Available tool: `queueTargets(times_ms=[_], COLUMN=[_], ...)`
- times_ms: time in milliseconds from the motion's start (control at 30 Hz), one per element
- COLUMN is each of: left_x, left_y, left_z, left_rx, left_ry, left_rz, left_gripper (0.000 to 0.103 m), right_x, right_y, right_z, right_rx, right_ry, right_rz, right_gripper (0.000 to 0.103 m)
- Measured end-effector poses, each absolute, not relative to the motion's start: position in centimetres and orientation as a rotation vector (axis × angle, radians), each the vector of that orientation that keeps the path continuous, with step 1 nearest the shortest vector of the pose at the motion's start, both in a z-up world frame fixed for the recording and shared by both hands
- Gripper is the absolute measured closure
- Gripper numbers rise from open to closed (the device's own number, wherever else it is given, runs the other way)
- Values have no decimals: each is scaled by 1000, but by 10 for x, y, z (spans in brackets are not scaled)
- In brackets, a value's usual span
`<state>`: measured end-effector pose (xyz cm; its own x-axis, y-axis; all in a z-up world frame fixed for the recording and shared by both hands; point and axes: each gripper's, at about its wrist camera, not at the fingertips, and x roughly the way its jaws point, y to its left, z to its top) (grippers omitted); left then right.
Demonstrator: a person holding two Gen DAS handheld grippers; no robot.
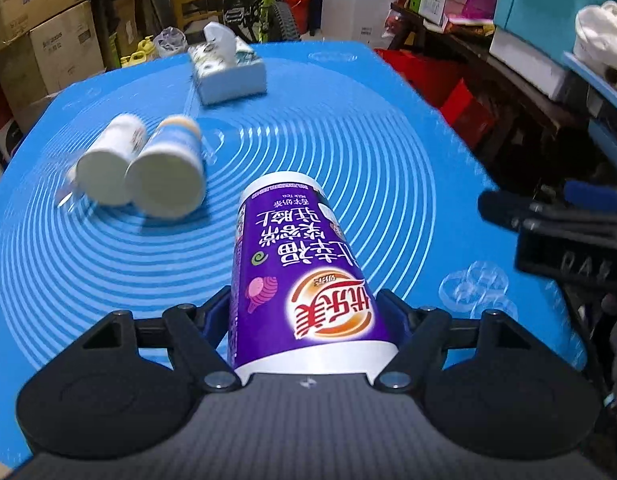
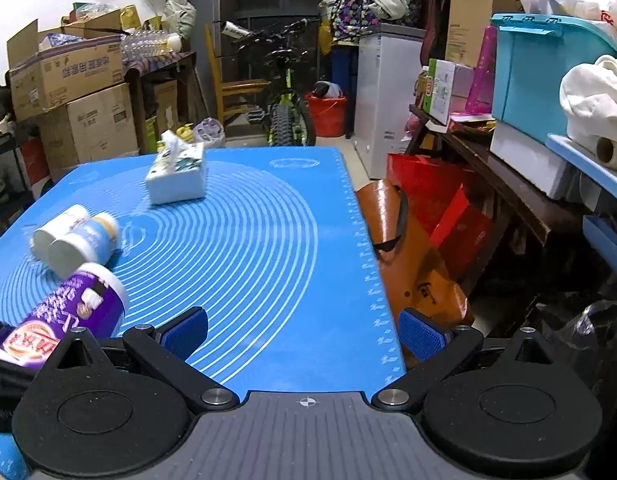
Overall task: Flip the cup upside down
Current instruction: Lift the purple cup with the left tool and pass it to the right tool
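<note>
I am holding the glossy purple paper cup (image 1: 300,276) tipped forward over the ringed blue mat (image 1: 348,140), my left gripper (image 1: 308,320) clamping its wide end; my right gripper (image 2: 304,336) is gaping, empty; the cup's mouth is hidden.

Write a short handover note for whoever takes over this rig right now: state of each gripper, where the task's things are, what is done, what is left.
Left gripper: shut on the purple cup, held above the blue mat, tilted, its print reading upside down in the left wrist view.
Right gripper: open, empty, over the mat's right edge.
Two white bottles lie on the mat; tissue box further back.
Done: cup grasped and lifted.
Left: finish turning it and set it down inverted on the mat, then release.
</note>
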<state>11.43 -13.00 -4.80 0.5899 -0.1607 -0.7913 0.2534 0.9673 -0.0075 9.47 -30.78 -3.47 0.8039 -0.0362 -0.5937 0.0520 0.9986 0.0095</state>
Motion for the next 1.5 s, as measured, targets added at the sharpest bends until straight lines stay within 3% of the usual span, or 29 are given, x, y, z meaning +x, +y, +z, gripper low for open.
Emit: queueTargets(times_ms=[367, 500, 1133, 1500], left_x=[109, 106, 77, 62], left_y=[-120, -118, -85, -23], left_z=[-67, -66, -24, -4], left_rx=[118, 117, 38, -1], left_ry=[929, 917, 866, 831], left_rz=[-220, -216, -248, -212], left_gripper=[25, 17, 16, 14], right_x=[85, 84, 78, 124], right_y=[-289, -288, -265, -207], right_z=[-38, -38, -9, -20], right_rx=[8, 4, 4, 64], right_ry=[661, 667, 661, 848], right_rz=[-27, -30, 22, 170], right_gripper=[2, 2, 2, 2])
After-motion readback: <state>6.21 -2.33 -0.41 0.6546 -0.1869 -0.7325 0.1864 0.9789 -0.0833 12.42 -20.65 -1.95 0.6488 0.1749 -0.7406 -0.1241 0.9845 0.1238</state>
